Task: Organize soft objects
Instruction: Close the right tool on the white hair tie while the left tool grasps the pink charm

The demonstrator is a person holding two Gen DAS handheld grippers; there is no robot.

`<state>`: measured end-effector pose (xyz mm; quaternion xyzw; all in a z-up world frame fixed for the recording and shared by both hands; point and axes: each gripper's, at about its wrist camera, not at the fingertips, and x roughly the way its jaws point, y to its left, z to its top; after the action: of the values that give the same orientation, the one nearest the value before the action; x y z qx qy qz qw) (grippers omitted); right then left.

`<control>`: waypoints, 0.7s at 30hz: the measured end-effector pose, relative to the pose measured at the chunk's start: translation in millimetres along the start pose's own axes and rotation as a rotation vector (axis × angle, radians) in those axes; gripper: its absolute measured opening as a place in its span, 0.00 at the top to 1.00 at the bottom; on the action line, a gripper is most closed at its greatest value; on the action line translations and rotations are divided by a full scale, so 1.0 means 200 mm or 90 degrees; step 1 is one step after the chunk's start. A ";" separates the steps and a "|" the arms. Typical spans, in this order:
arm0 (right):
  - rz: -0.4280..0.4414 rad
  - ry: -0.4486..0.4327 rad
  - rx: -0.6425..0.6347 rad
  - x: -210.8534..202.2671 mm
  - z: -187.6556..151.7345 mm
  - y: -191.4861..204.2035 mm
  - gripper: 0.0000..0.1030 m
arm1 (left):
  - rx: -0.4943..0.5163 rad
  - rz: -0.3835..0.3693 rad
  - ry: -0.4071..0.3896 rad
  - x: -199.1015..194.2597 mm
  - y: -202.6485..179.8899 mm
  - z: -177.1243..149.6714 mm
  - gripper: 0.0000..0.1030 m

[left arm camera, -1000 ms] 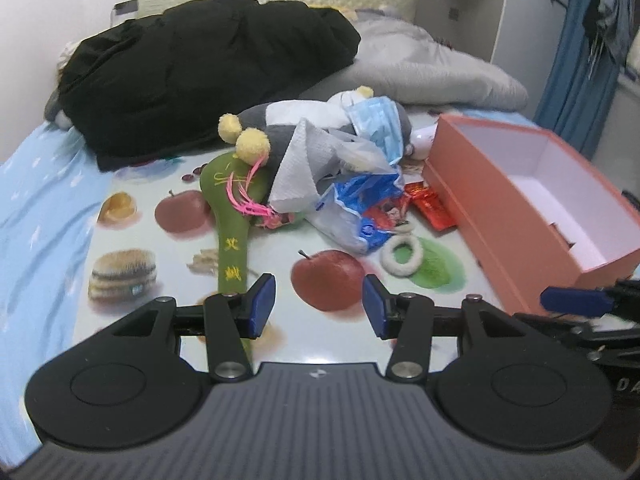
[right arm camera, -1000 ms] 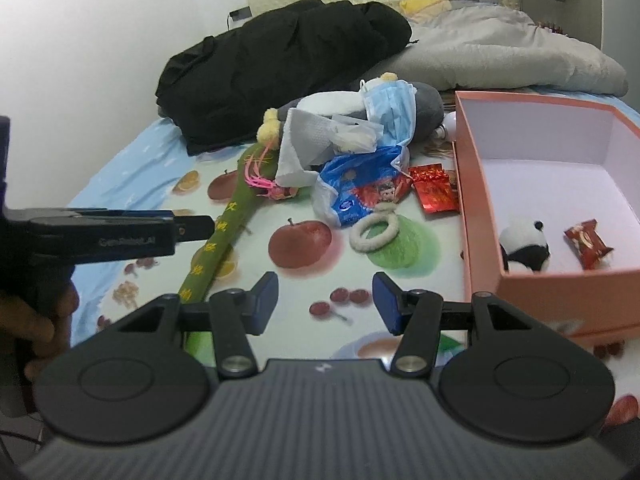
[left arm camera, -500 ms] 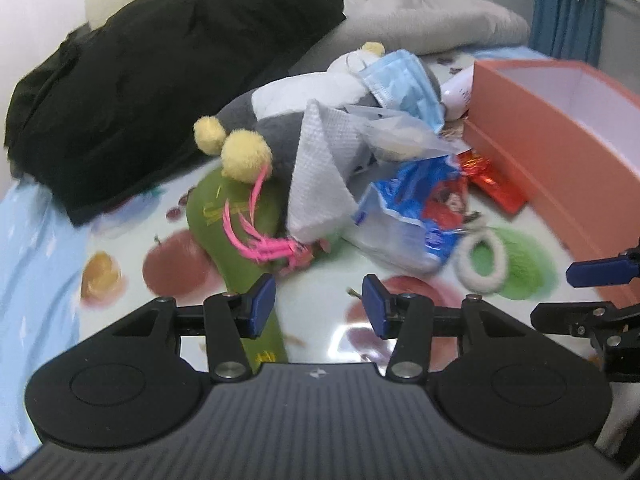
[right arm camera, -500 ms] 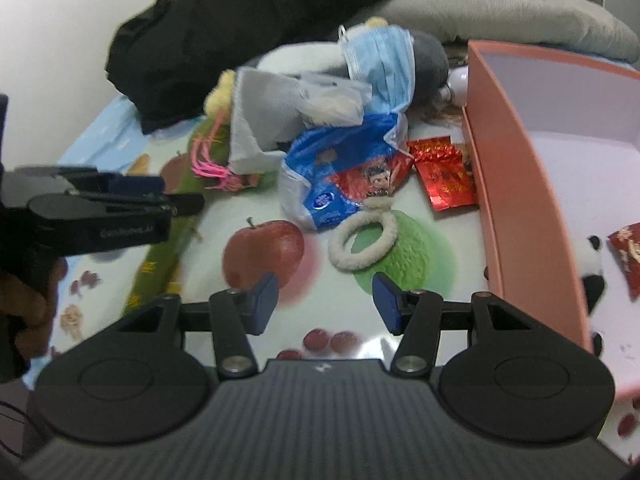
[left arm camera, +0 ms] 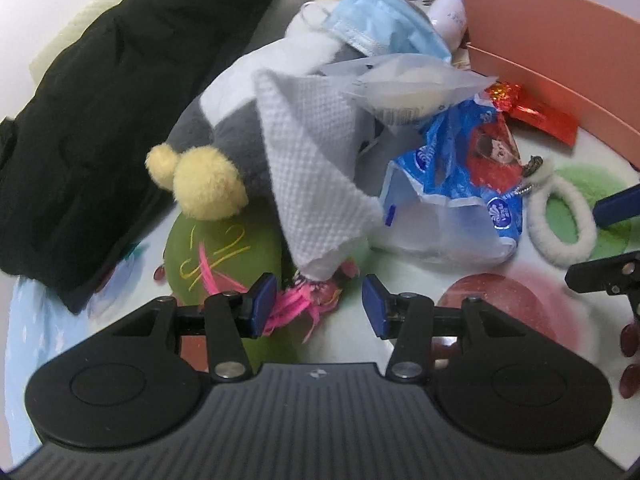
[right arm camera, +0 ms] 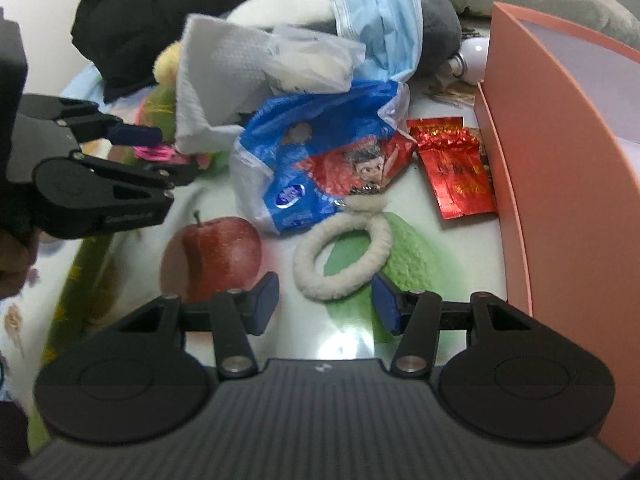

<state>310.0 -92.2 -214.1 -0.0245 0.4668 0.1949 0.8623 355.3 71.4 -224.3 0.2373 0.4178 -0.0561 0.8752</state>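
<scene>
- Clutter lies heaped on a fruit-printed tablecloth (right arm camera: 224, 248), beside a tall salmon-pink box (right arm camera: 560, 168) at the right.
- On top of the heap sits a grey and white plush toy (left arm camera: 224, 128) with fuzzy yellow feet (left arm camera: 208, 188); a pale blue face mask (left arm camera: 384, 28) is draped over it.
- A white dimpled cloth (left arm camera: 316, 168) hangs down the front of the plush in a folded point, its tip touching a tangle of pink cord (left arm camera: 304, 300).
- A clear plastic pouch (left arm camera: 404, 88) with something white inside rests on the cloth and the mask (its label is too small to read).
- Below it sprawls a crumpled blue and red snack bag (right arm camera: 320, 160) with a cartoon face, and just beside that a shiny red foil packet (right arm camera: 456, 168) lies flat against the foot of the box.
- A white fluffy hair tie (right arm camera: 344, 260) lies as a loose ring on the tablecloth, half over a printed green fruit, touching the snack bag's lower edge.
- A green padded stick (left arm camera: 224, 256) with yellow stitching runs under the plush feet toward the camera.
- A black jacket (left arm camera: 120, 120) is bunched behind the pile at the left.
- The left gripper (left arm camera: 318, 306) hangs with its blue pads apart over the pink cord, its left pad touching the strands, nothing pinched.
- The right gripper (right arm camera: 326, 306) is likewise spread, empty, its pads either side of the near edge of the hair tie without pressing it.
</scene>
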 end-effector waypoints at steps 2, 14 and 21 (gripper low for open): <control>0.000 0.000 -0.003 0.02 0.00 0.00 0.48 | 0.019 0.001 0.008 0.02 -0.02 0.01 0.48; -0.009 -0.001 -0.012 0.00 0.01 -0.02 0.82 | -0.055 -0.009 0.054 0.02 0.02 -0.04 0.82; -0.009 0.002 -0.014 -0.09 -0.04 -0.02 0.82 | -0.168 -0.023 0.057 -0.14 0.01 -0.10 0.82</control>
<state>295.3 -103.2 -204.8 -0.0374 0.4654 0.1941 0.8627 323.9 79.5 -212.7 0.1147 0.4647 -0.0055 0.8780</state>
